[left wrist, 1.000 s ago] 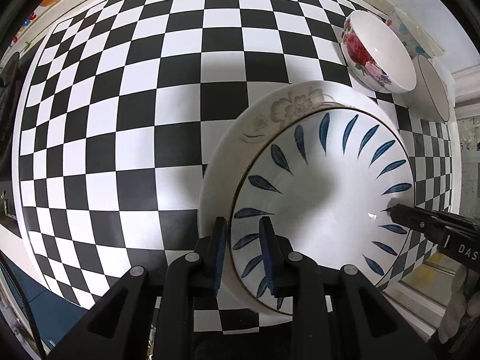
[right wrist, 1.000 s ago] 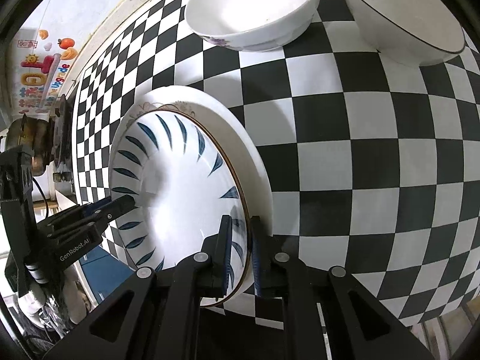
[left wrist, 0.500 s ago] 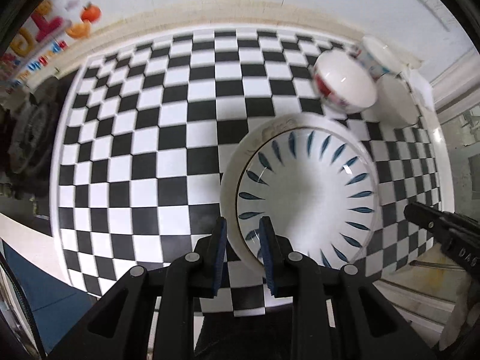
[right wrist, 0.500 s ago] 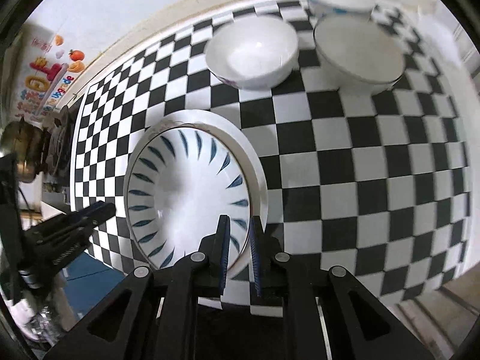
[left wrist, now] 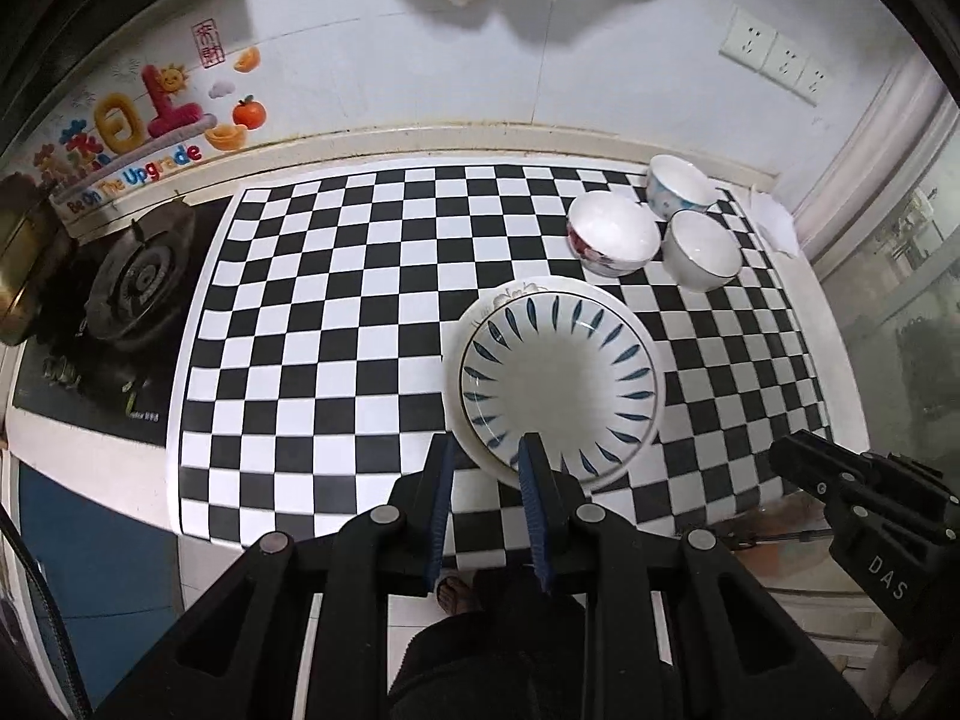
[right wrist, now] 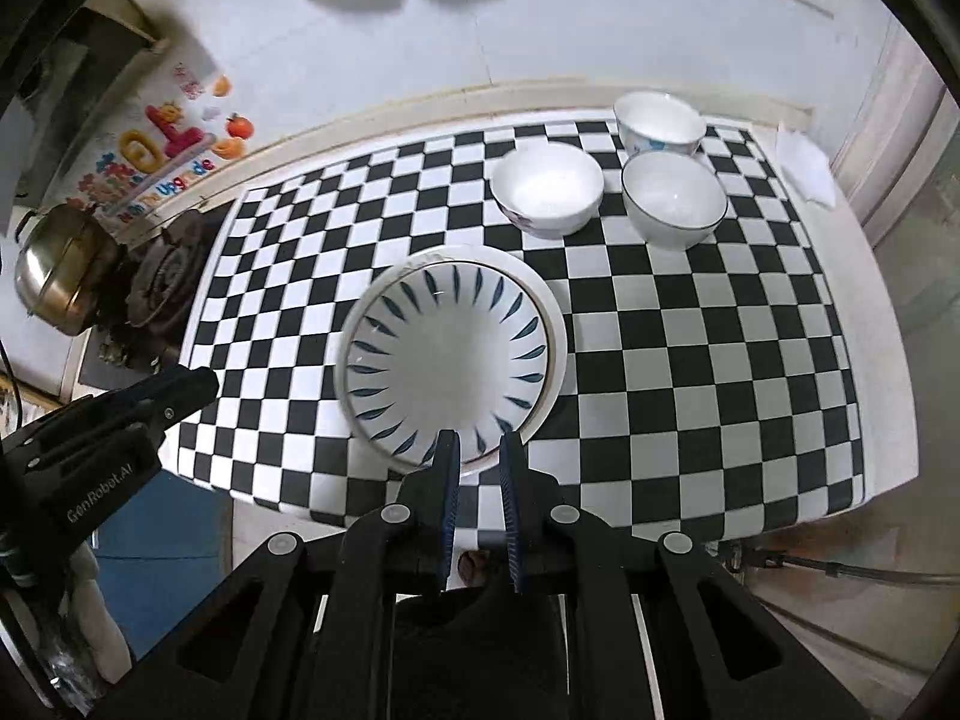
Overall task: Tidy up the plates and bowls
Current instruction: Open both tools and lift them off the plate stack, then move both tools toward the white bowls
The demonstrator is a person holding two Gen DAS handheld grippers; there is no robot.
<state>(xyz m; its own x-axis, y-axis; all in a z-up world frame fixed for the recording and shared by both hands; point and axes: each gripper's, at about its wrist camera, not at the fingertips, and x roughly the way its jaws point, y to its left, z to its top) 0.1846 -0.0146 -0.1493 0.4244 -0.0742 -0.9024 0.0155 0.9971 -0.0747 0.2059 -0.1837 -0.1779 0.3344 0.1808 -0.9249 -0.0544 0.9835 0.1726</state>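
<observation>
On the left of the counter sits a black gas burner (left wrist: 141, 285), with a brass-coloured metal pot (right wrist: 60, 276) beside it; both stand clear of the black-and-white chequered mat (left wrist: 336, 324), which looks to be the working surface for the crockery.

The left gripper (left wrist: 485, 483) hangs high above the near edge of the mat. Its blue-padded jaws are drawn nearly together with only air between them, so it grips nothing. From its own camera the white deep plate with blue leaf strokes round its rim (left wrist: 558, 387) appears just beyond the fingertips, but the plate lies flat on the counter, well below.

That blue-leaf plate rests nested inside a larger white plate with a faint flower print (left wrist: 516, 294), whose rim shows as a crescent round it. My reading is that the plates are stacked this way on purpose, smaller in larger, to gather them into one pile.

The right gripper (right wrist: 480, 462) is likewise high, pinched almost closed and empty, pointing steeply down at the same stack.

Further right and back, three bowls cluster close together near the wall: a white bowl with red flowers outside (left wrist: 612, 234), a white bowl with blue marks (left wrist: 681, 186) and a plain white bowl with a dark rim line (left wrist: 702, 249). They stand side by side, not yet nested, so stacking them seems the likely remaining step.
</observation>
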